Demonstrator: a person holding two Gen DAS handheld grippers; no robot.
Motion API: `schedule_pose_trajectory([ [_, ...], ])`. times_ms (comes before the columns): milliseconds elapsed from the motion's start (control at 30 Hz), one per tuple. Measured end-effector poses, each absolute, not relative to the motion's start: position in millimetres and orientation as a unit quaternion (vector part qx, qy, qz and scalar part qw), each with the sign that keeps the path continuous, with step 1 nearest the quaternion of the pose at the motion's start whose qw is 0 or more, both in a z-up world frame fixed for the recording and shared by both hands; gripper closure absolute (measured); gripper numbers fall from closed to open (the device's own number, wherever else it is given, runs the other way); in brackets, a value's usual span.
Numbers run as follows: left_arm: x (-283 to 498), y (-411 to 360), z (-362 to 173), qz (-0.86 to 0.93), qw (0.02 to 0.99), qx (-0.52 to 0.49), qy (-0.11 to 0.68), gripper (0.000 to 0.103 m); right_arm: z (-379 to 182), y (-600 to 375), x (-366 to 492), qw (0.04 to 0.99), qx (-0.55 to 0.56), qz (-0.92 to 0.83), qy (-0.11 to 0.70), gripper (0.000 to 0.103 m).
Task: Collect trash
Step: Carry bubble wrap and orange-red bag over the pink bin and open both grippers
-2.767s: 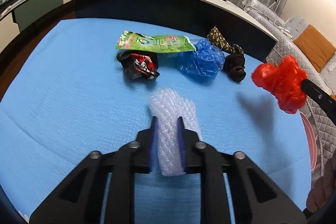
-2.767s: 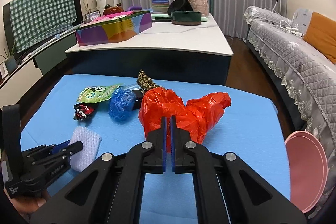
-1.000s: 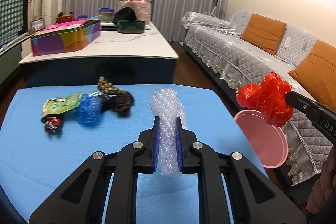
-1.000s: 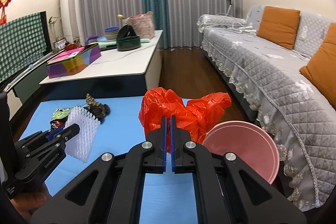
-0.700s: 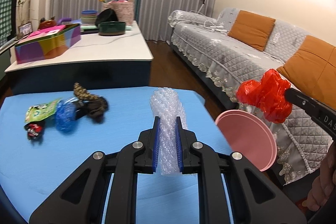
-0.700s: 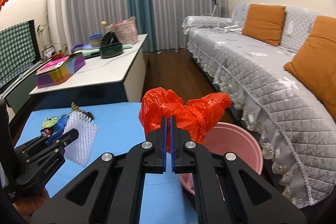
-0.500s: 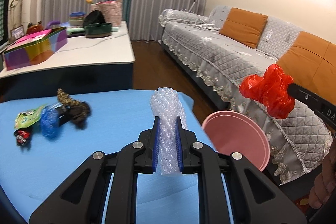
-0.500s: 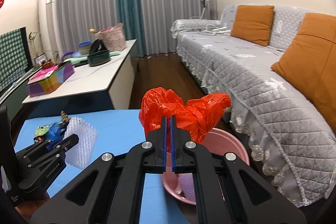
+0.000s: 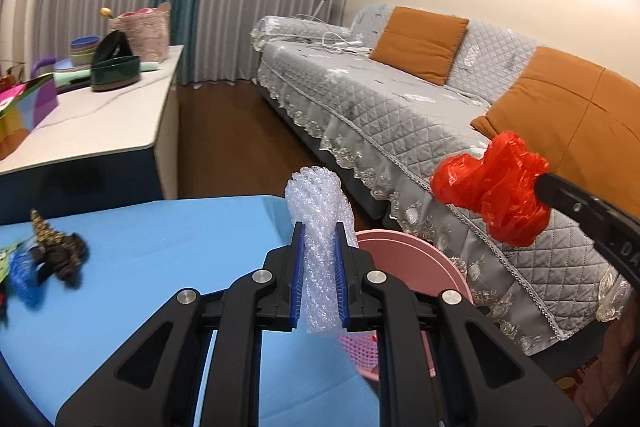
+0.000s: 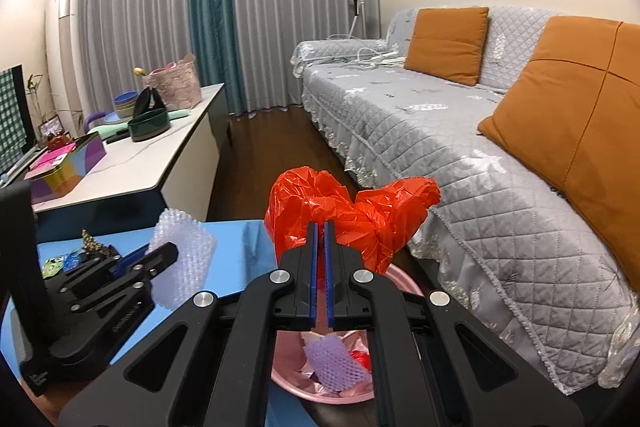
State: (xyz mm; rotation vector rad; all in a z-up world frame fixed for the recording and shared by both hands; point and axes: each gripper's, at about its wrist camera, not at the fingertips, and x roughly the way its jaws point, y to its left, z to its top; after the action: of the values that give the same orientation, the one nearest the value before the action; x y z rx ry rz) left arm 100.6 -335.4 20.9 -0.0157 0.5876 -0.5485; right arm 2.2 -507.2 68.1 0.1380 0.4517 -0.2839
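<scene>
L claw is clenched on a bubble wrap roll, held upright over the blue counter edge. R claw is clenched on a crumpled red plastic bag above the pink bin, which sits at 5 o'clock of the wrap in L view. Both items look v. light, soft, squashy; wrap springs back, bag is slippery, so pinch mid-bunch. Remaining wrappers lie at 9 o'clock on the counter.

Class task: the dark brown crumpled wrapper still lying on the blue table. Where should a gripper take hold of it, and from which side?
Grip the dark brown wrapper across its bunched middle, coming down from above: it lies low on the blue table, beside the blue bag.
</scene>
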Motion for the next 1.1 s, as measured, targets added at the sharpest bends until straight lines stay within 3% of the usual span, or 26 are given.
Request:
schedule_pose_trajectory([
  [667,135,-388,-22,-0.305,0.895,0.016,0.325,0.088,35,-542,32,0.944,0.107,-0.166,0.264,0.099],
  [767,139,-394,-25,-0.318,0.887,0.021,0.334,0.086,35,-543,34,0.943,0.114,-0.167,0.264,0.095],
  [800,140,-396,-26,-0.321,0.884,0.024,0.338,0.083,34,-543,35,0.942,0.113,-0.17,0.265,0.088],
  [833,140,-398,-28,-0.322,0.882,0.029,0.342,0.07,34,-543,35,0.941,0.114,-0.171,0.268,0.082],
  [867,140,-398,-28,-0.315,0.884,0.035,0.343,0.055,33,-544,35,0.94,0.116,-0.175,0.269,0.066],
  [900,139,-397,-29,-0.31,0.887,0.035,0.341,0.052,33,-545,35,0.938,0.117,-0.184,0.269,0.052],
  [1100,135,-384,-28,-0.305,0.888,0.028,0.342,0.052,38,-553,27,0.936,0.146,-0.2,0.251,0.049],
])
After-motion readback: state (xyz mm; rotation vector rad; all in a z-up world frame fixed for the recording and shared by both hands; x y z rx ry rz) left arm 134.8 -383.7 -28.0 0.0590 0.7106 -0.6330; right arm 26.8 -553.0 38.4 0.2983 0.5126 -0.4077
